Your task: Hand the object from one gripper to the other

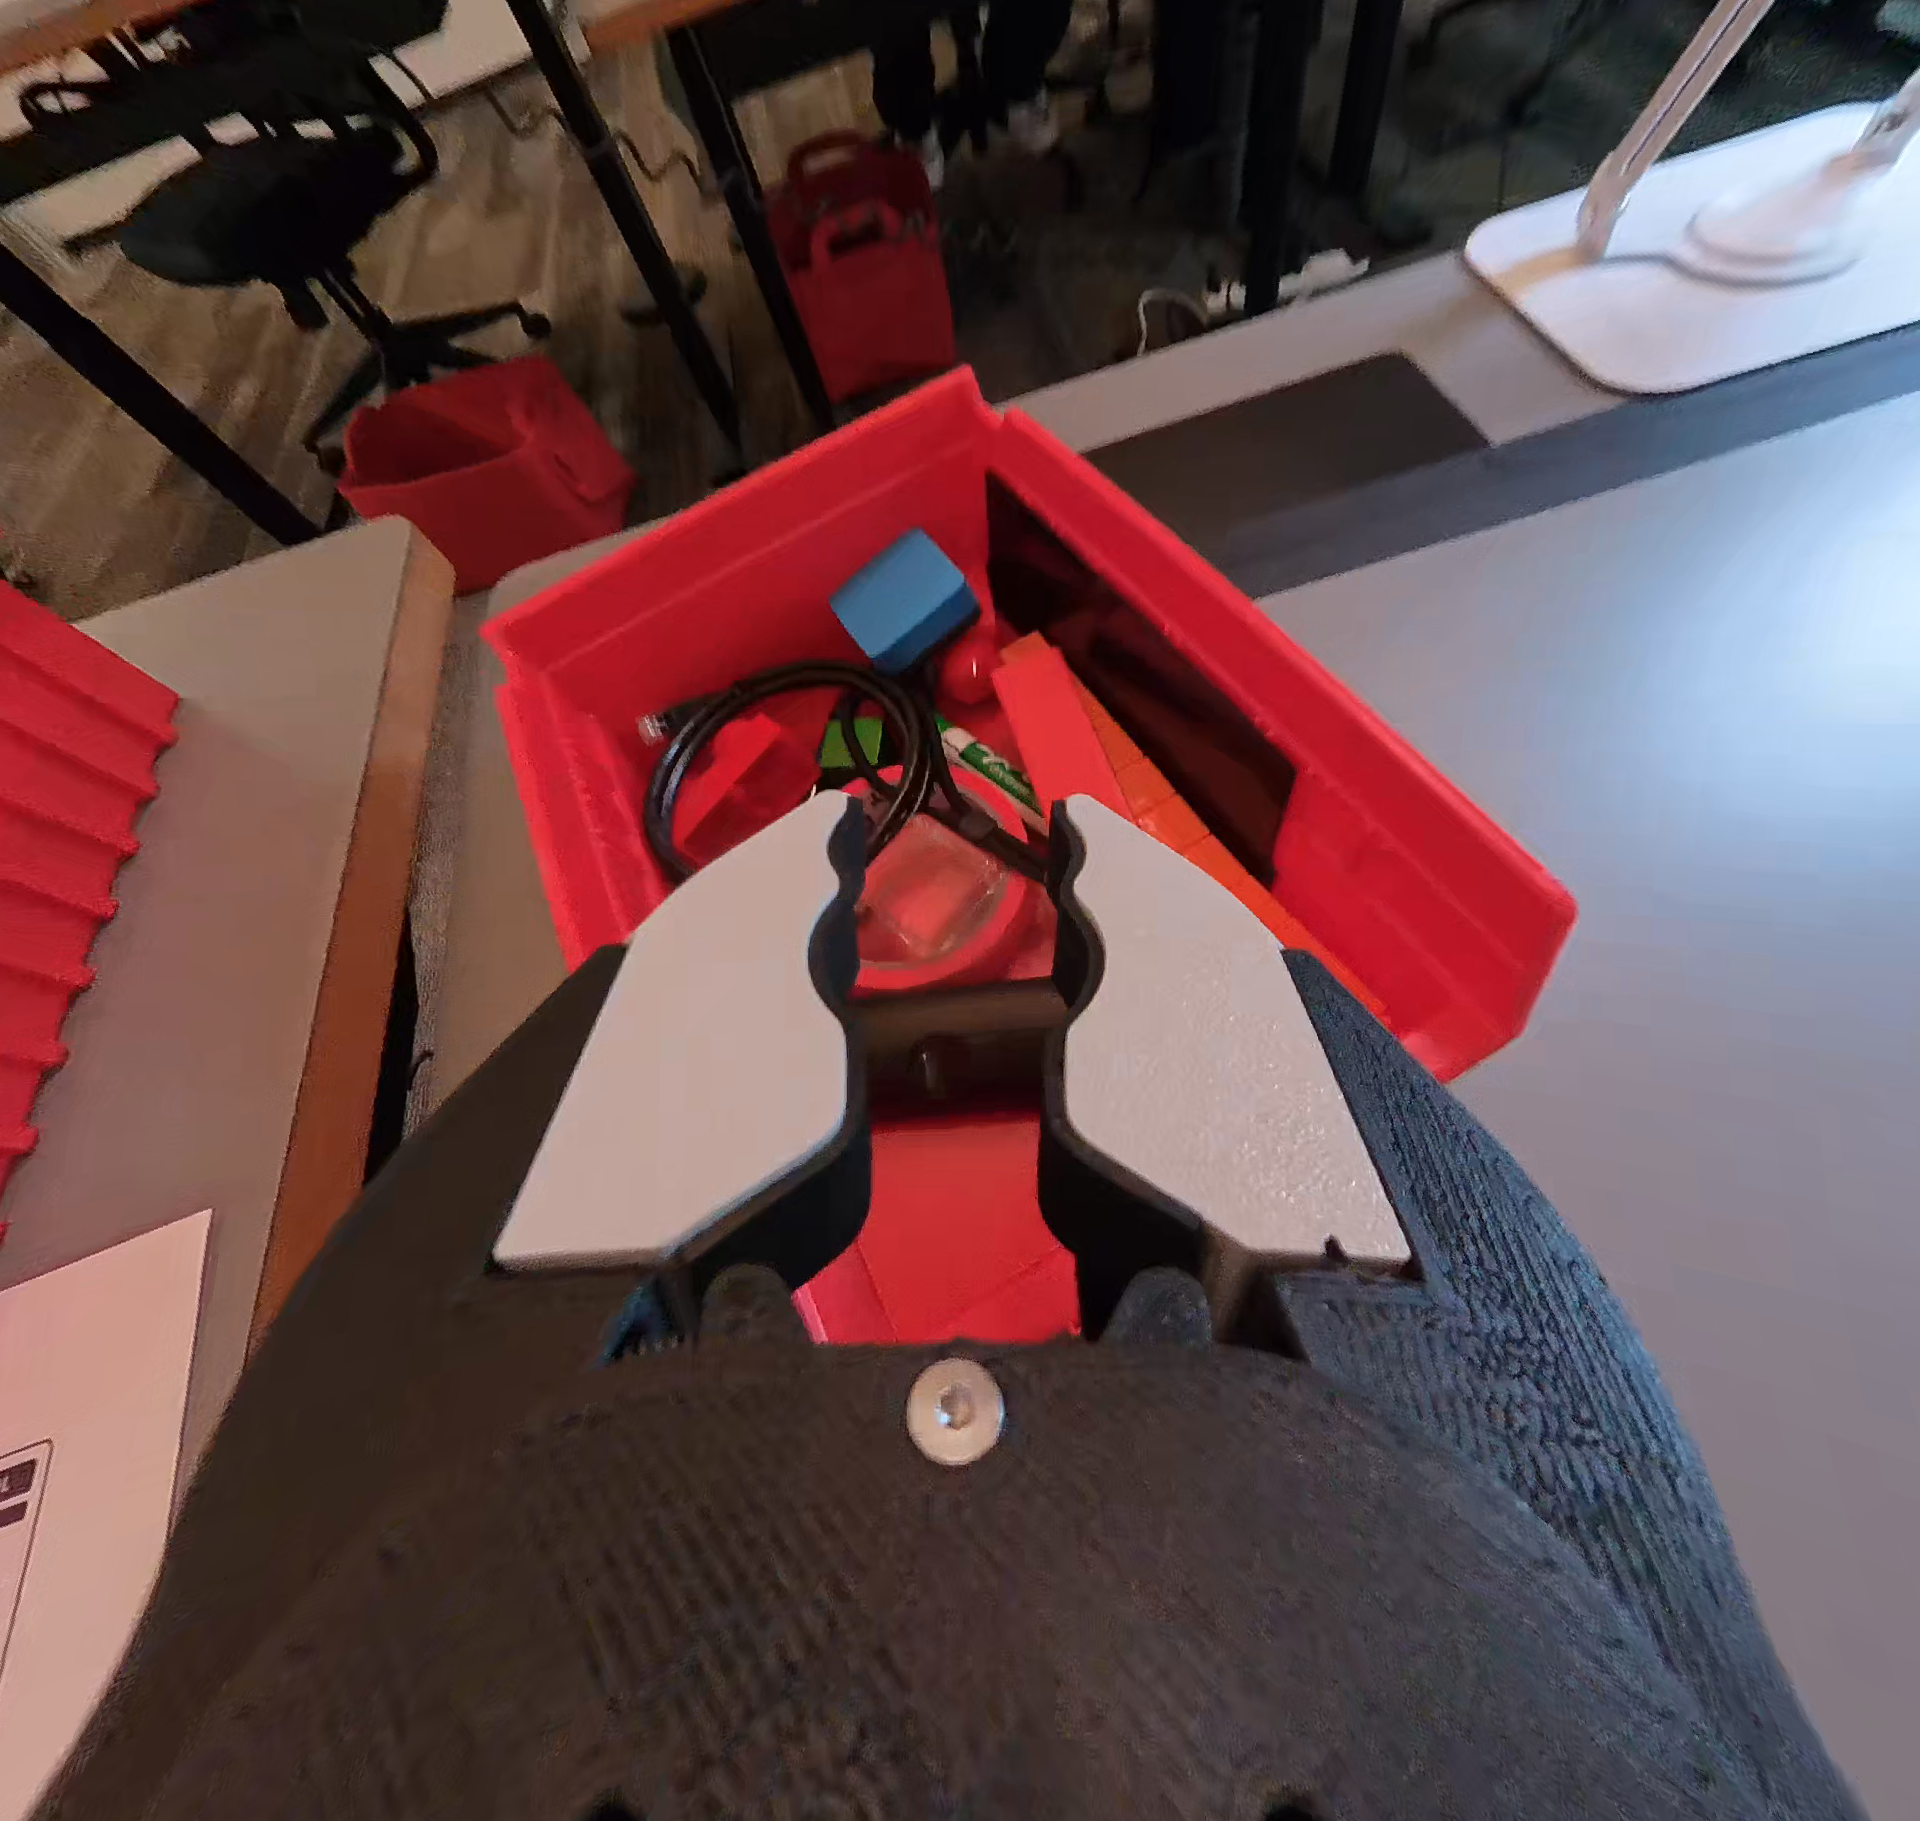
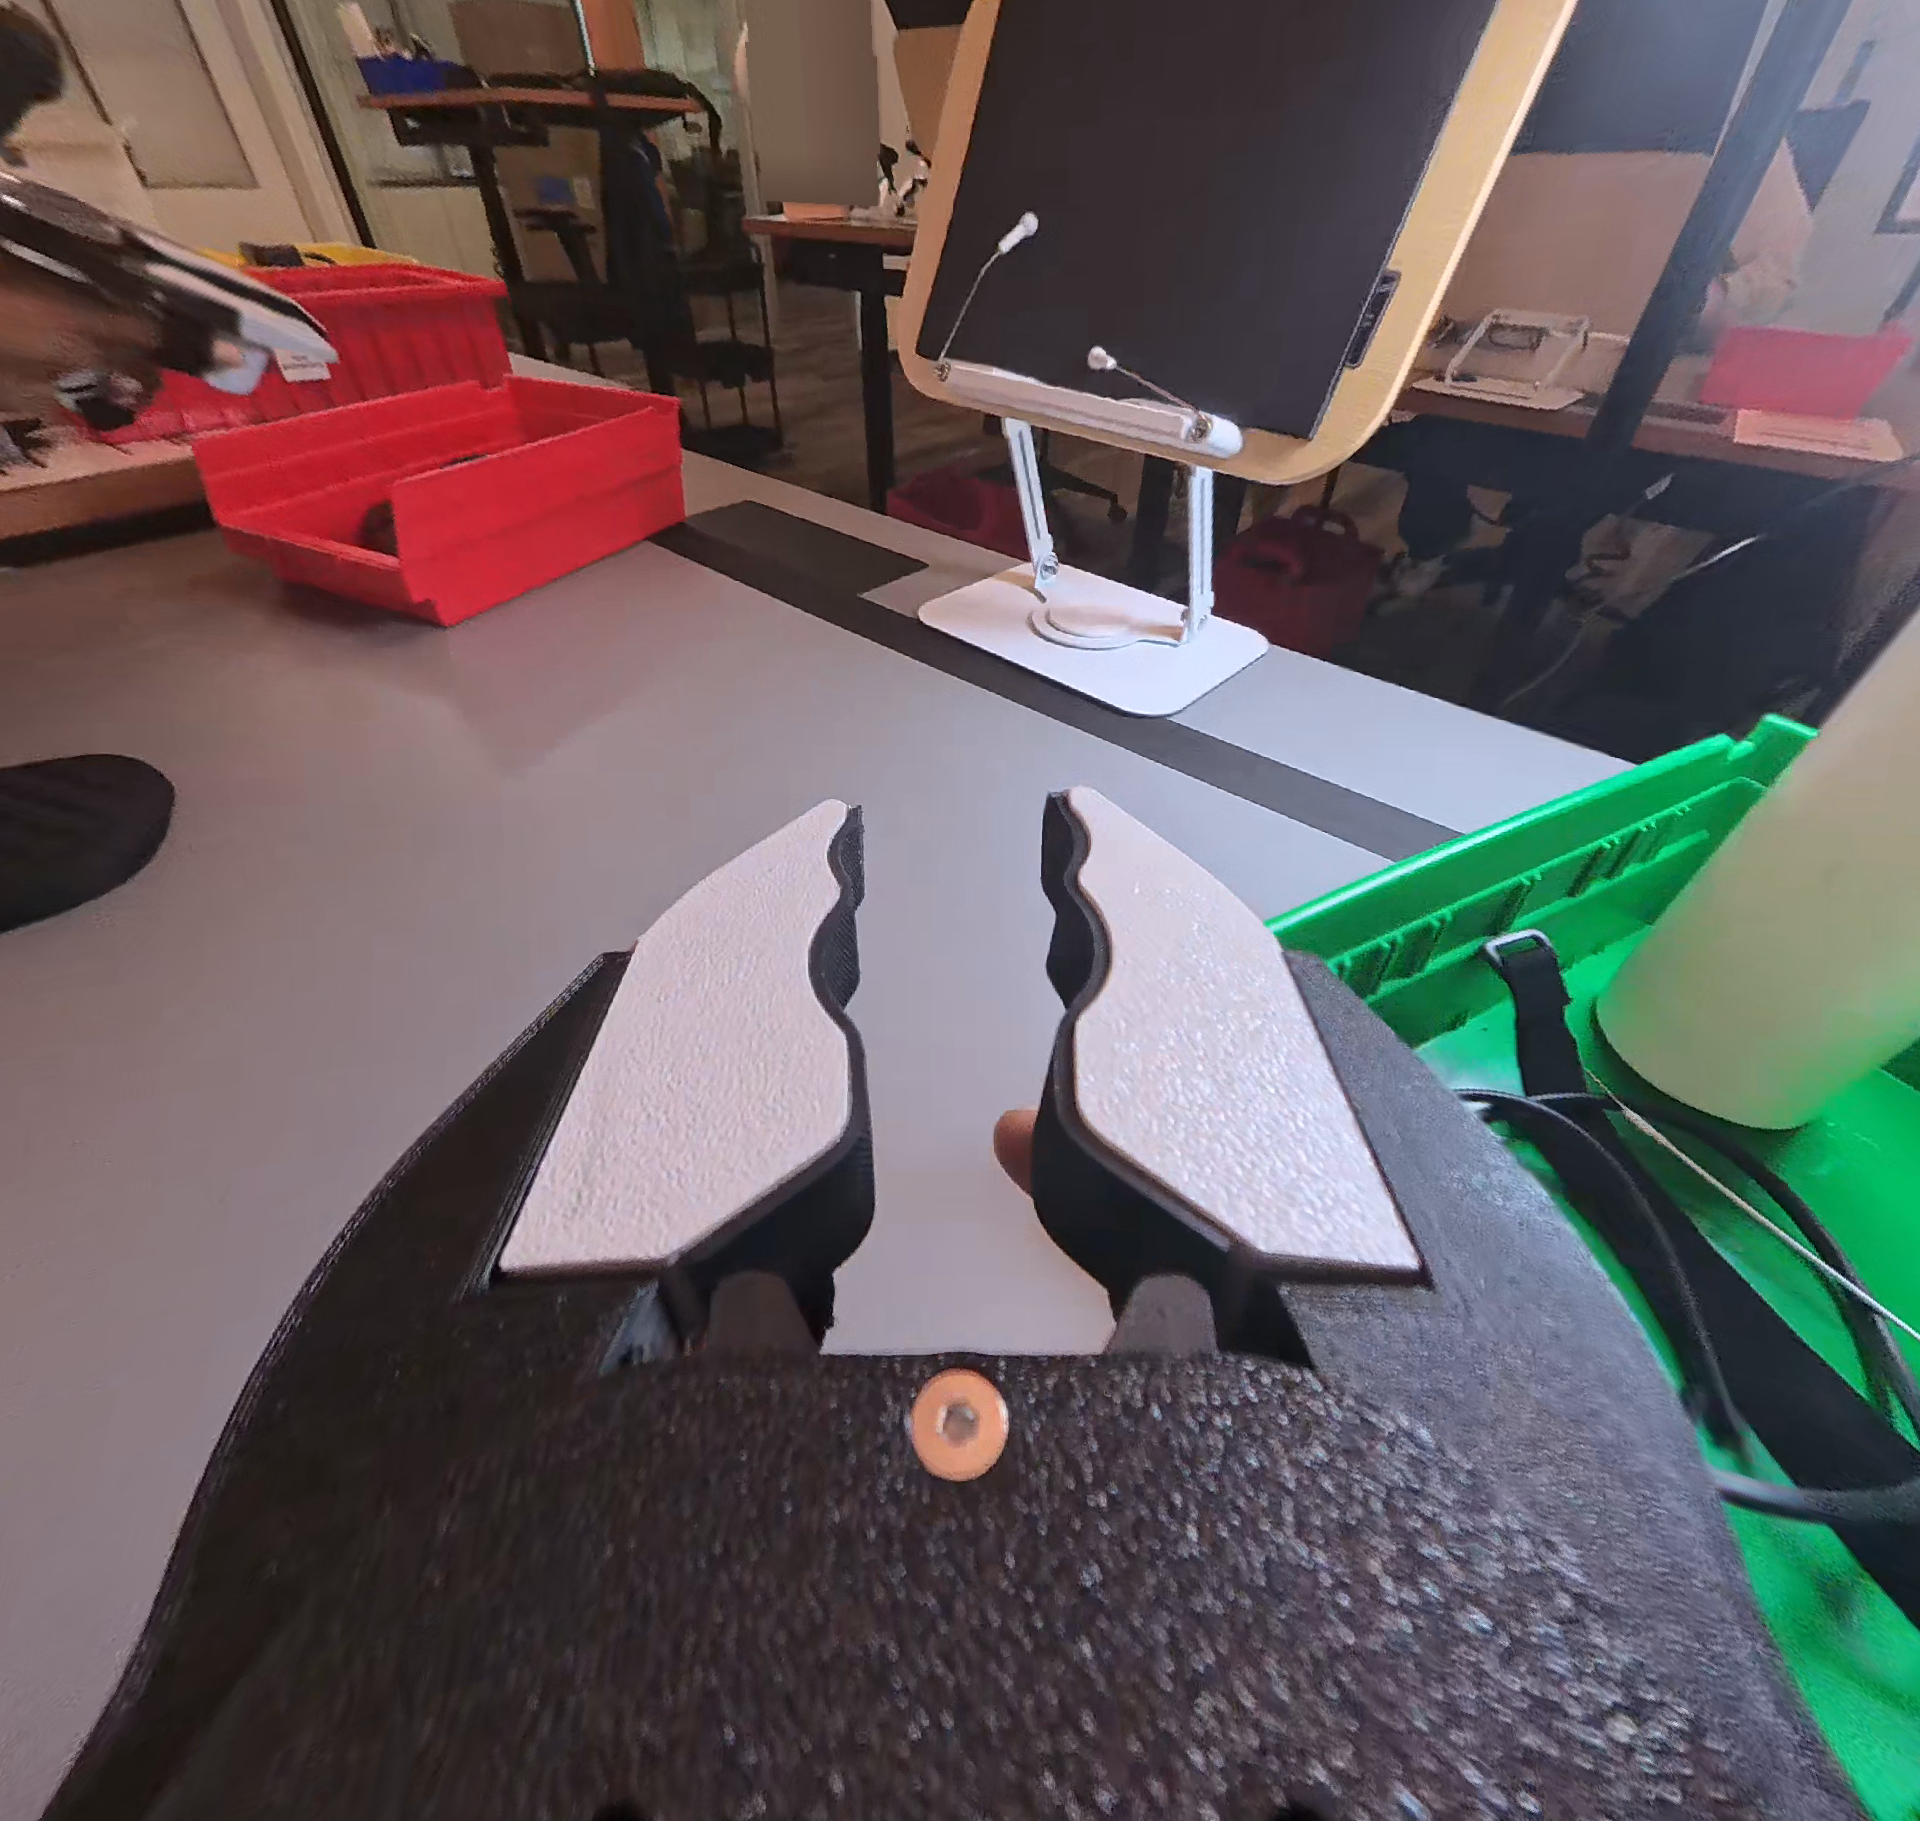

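Note:
My left gripper (image 1: 956, 826) is open and hangs over a red bin (image 1: 1382, 836). A small clear plastic piece (image 1: 925, 904) lies in the bin on a red round part, in the gap between my fingers; I cannot tell if they touch it. The bin also holds a blue block (image 1: 904, 597), a coiled black cable (image 1: 727, 722), a green marker (image 1: 987, 769) and red blocks. My right gripper (image 2: 951, 826) is open and empty above the grey table (image 2: 520, 784). The left gripper shows blurred in the right wrist view (image 2: 270, 337), above the red bin (image 2: 468, 524).
A green bin (image 2: 1507, 898) sits at my right with a white cylinder (image 2: 1766, 940) and black straps in it. A board on a white stand (image 2: 1101, 639) is at the table's far edge. A dark textured object (image 2: 62, 836) lies at left. Red bins stand behind (image 2: 405, 317). Spacing between my two grippers at the tips: around 70 cm. The right gripper is farther from the dark textured object (image 2: 62, 836), some 45 cm, than the left, some 35 cm.

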Demonstrator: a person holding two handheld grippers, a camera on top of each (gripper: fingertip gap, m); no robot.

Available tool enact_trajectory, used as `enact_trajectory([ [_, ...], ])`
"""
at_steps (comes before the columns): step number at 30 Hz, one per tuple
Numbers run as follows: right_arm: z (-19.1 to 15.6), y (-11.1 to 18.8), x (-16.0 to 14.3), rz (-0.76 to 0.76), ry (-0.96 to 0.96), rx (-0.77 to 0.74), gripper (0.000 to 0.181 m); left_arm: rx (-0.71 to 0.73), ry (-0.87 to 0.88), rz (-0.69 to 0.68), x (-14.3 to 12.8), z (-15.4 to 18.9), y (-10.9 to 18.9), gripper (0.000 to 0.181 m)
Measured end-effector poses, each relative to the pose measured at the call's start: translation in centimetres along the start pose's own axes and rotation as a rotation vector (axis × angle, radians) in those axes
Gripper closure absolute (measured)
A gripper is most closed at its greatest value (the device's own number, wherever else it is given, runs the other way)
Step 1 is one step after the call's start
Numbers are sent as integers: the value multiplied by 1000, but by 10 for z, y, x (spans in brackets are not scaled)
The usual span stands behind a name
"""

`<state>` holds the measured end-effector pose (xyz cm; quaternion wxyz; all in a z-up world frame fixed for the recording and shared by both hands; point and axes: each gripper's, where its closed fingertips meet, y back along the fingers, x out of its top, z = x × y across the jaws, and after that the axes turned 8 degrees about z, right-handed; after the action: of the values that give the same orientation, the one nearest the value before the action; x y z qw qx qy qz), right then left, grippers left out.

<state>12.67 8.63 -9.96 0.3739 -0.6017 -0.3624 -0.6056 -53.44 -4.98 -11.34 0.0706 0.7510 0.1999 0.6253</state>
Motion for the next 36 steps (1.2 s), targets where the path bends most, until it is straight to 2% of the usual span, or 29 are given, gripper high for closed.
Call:
enact_trajectory([
  [9, -21, -21, -23, -40, 9, 67, 149, -7, -48, -340, -66, -3, -52, 144],
  [16, -24, -24, -37, -62, -7, 82, 150, -23, -1, -526, -99, -8, -73, 139],
  [23, -23, -23, -41, -65, -41, 85, 152, -17, 289, -540, -100, -6, -91, 131],
  [25, -24, -23, -41, -64, -45, 87, 153, 5, 342, -552, -100, -9, -92, 136],
  [26, -25, -23, -41, -64, -45, 89, 153, 19, 354, -561, -100, -11, -93, 137],
  [27, -25, -22, -42, -65, -46, 90, 153, 39, 359, -573, -102, -13, -94, 130],
  [31, -26, -20, -41, -66, -46, 87, 154, 63, 369, -624, -110, -9, -99, 132],
  [36, -26, -17, -39, -61, -46, 79, 155, 89, 344, -607, -109, -12, -104, 135],
])
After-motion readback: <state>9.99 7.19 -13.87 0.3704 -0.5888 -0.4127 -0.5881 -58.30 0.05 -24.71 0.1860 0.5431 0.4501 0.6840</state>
